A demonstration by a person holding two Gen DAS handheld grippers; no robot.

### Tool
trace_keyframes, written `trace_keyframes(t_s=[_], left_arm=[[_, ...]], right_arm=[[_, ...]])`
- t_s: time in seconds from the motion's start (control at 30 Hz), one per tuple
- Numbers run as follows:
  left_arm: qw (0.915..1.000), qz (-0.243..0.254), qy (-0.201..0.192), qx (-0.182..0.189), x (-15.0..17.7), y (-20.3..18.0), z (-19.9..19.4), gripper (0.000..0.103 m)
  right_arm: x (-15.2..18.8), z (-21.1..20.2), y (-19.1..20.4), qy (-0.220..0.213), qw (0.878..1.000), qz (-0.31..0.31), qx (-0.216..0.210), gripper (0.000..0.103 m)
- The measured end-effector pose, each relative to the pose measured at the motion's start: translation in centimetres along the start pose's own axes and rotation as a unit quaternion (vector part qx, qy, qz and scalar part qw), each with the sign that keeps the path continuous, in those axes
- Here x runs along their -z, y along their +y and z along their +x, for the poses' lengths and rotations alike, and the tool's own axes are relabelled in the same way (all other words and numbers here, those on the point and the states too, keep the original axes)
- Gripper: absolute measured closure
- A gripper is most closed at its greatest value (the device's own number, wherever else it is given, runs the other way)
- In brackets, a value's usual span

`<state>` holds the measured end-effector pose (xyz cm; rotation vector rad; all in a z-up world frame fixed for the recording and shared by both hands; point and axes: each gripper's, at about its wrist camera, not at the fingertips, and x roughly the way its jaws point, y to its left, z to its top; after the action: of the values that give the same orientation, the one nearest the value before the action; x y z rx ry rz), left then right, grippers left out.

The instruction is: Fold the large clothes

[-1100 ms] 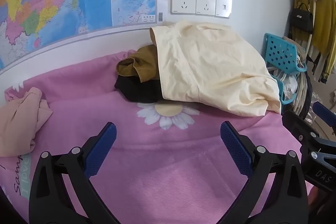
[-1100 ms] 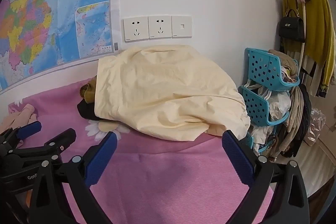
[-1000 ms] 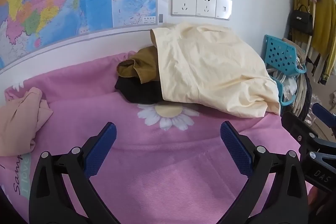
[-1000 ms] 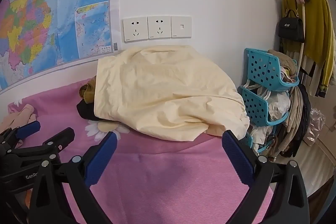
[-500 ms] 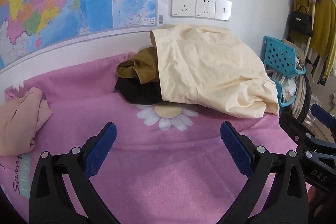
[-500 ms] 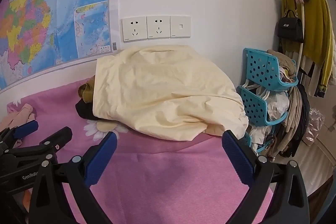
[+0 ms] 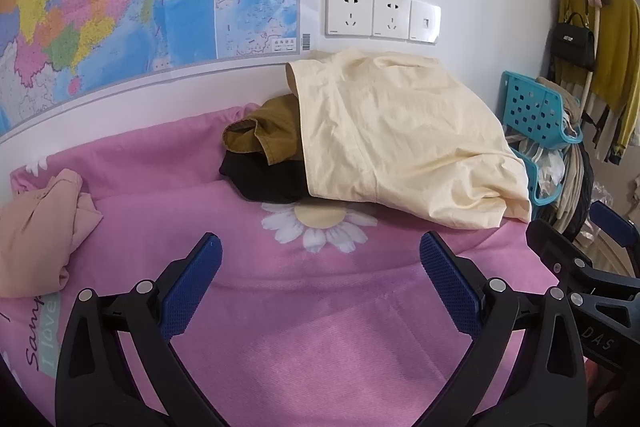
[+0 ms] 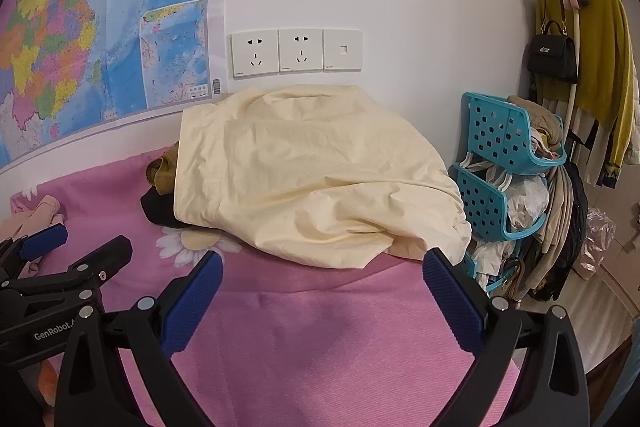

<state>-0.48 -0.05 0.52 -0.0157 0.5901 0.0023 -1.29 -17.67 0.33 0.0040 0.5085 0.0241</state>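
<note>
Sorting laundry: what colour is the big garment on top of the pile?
Pale cream-yellow garment, clearest in the right wrist view.

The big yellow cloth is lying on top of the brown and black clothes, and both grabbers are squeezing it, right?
Not quite. The cream-yellow cloth does cover the mustard-brown garment and black garment, but the left gripper and right gripper are both open, holding nothing. Both wrist views show that.

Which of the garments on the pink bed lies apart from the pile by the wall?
The crumpled peach garment at the bed's left edge. The cream, mustard-brown and black garments are heaped together under the wall sockets.
</note>
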Motion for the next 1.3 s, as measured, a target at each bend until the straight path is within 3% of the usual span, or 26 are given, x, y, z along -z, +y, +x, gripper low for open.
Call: trace_keyframes(t_s=[1.3], left_arm=[[0.9998,-0.011,0.017,-0.002,-0.2,0.5,1.6,0.005]], right_arm=[[-0.4,1.7,0.3,0.006,1.0,-0.017,-0.001,0.006]])
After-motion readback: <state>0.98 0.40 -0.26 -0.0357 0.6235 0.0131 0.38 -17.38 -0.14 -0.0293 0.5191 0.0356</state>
